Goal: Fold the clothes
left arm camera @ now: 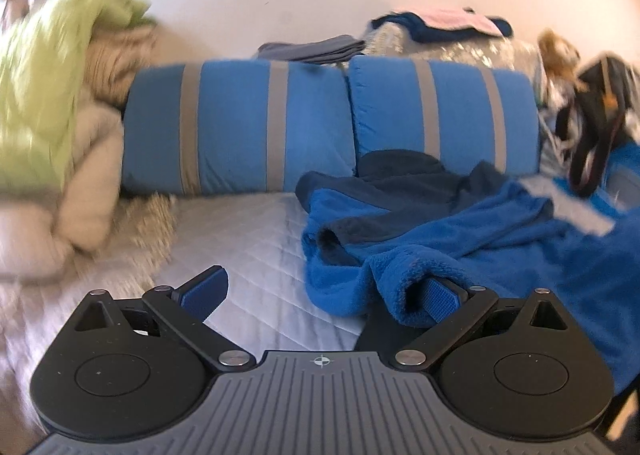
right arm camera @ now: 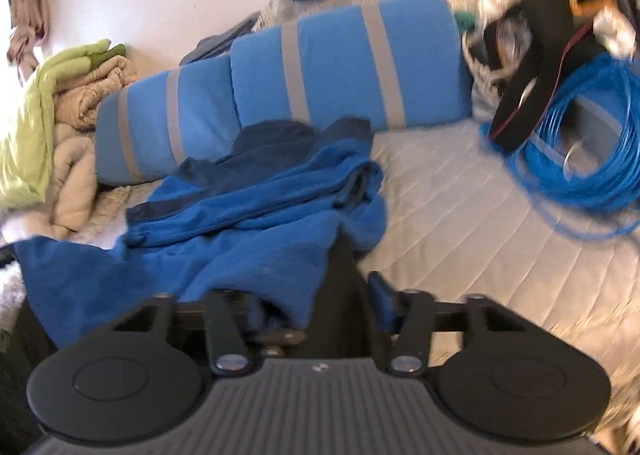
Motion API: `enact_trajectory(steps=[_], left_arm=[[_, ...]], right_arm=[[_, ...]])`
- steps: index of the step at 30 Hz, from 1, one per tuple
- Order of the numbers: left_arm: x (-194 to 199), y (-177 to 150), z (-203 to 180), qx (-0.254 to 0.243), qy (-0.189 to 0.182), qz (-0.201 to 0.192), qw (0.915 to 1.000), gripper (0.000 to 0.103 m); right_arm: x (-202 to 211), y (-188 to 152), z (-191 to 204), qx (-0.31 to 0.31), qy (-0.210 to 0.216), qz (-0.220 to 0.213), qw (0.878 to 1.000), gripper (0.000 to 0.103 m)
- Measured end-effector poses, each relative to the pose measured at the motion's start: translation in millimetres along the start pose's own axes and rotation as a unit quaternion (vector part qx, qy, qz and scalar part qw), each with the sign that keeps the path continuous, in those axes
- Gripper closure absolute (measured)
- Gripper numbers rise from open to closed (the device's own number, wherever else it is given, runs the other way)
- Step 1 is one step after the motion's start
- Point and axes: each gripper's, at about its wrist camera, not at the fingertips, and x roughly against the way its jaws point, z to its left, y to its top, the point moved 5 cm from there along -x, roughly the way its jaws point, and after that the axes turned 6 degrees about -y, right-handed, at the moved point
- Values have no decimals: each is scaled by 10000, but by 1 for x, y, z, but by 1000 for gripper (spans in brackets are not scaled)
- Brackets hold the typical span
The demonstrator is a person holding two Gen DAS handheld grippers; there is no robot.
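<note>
The blue garment [left arm camera: 472,239] is thick fleece, fuzzy and matt, with a smoother, darker navy lining at its upper part. The bed cover [left arm camera: 256,239] under it is pale quilted cloth stitched in diamonds. Both bolster cushions [left arm camera: 240,123] wear a flat woven cotton-like fabric (matt blue with grey bands). The left gripper [left arm camera: 320,295] is matt black plastic with shiny metal pivot pins and ribbed blue rubbery pads [left arm camera: 442,301]. The coiled cable [right arm camera: 580,143] looks like smooth blue plastic.
</note>
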Motion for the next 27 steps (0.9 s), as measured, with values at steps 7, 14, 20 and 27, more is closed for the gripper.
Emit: enact_trajectory(steps=[7,14,20,27], left_arm=[[-3,9,-25,-1041,-210,64,9943,38],[-6,2,-58,-3017,150,204,9531,39],[-10,-9,-78,-4349,139,407,8994,62],[-6,-5,-77,-4116,-87,449,9102,87]], right_arm=[[-1,5,13,-78,42,248,9997,83],[-1,9,18,80,-138,379,9992,83],[-1,9,17,55,-148,390,9991,83],[1,8,15,-52,-188,364,9991,83]])
